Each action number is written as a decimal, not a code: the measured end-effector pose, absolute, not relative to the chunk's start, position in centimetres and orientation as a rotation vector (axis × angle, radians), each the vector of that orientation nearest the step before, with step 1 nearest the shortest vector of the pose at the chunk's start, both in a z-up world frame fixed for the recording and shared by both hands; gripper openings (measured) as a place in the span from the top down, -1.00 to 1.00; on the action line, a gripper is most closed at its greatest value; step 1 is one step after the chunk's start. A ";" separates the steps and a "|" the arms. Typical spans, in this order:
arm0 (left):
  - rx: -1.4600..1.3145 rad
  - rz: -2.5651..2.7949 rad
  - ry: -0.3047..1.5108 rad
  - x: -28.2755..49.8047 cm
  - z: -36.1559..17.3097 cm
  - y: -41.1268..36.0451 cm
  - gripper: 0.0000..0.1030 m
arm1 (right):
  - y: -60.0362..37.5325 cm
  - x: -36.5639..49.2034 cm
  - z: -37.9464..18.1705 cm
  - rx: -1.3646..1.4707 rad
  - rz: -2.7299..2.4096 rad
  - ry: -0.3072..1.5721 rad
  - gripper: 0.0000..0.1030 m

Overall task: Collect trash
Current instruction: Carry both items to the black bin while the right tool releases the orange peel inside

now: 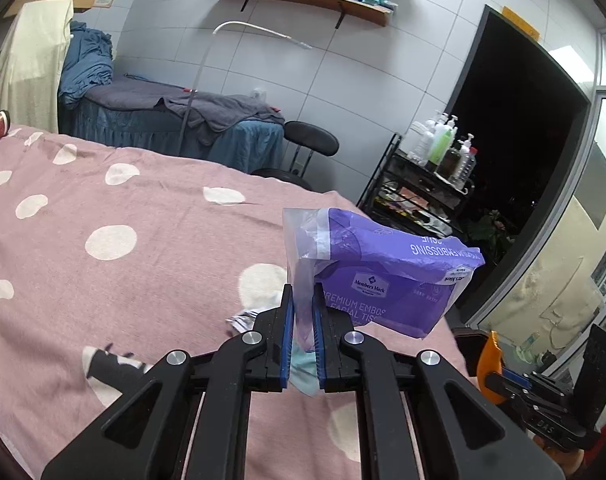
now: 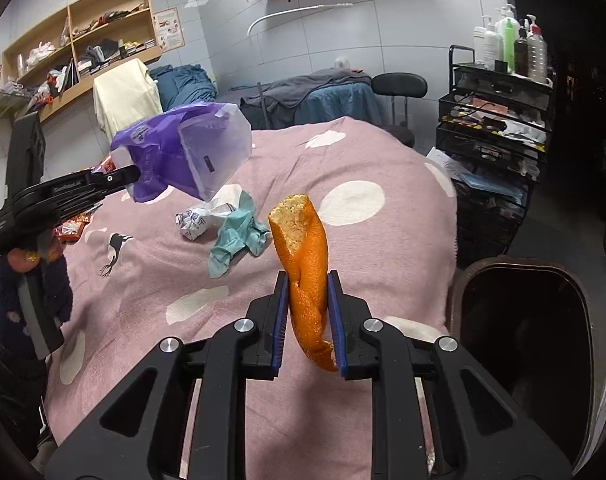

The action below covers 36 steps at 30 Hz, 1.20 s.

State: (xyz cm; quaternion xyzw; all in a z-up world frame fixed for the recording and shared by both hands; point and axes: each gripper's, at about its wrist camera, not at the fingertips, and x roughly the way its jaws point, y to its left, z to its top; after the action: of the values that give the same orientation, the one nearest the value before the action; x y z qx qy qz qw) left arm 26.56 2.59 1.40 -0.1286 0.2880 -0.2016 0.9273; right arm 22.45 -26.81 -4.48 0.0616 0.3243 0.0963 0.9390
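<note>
Both wrist views over shared bed [image 1: 143,208]

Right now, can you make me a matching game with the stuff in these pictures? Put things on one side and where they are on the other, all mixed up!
Things:
1. purple tissue wrapper
2. orange peel
3. teal cloth
4. trash bin

Places:
A. lying on the pink spotted blanket
B. pinched in the left gripper, held above the bed
C. standing beside the bed, dark inside
D. pinched in the right gripper

Pairs: 1-B, 2-D, 3-A, 4-C
</note>
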 end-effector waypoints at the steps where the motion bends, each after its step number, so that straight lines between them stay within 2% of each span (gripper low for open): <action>1: -0.263 -0.418 0.584 26.1 1.5 2.3 0.81 | -27.1 22.1 -4.4 0.130 0.187 0.656 0.60; 21: -0.214 -0.553 0.558 20.5 2.0 -7.3 0.81 | -36.0 15.7 -4.9 0.237 -0.052 0.610 0.60; 36: -0.109 -0.658 0.616 18.4 0.0 -14.7 0.81 | -41.9 15.2 -11.2 0.290 -0.286 0.795 0.60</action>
State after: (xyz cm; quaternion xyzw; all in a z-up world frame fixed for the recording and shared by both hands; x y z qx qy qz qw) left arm 18.35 -14.67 0.03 -0.0527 0.2975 -0.3177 0.8988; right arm 15.18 -41.87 -11.19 0.1401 0.3843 -0.1384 0.9020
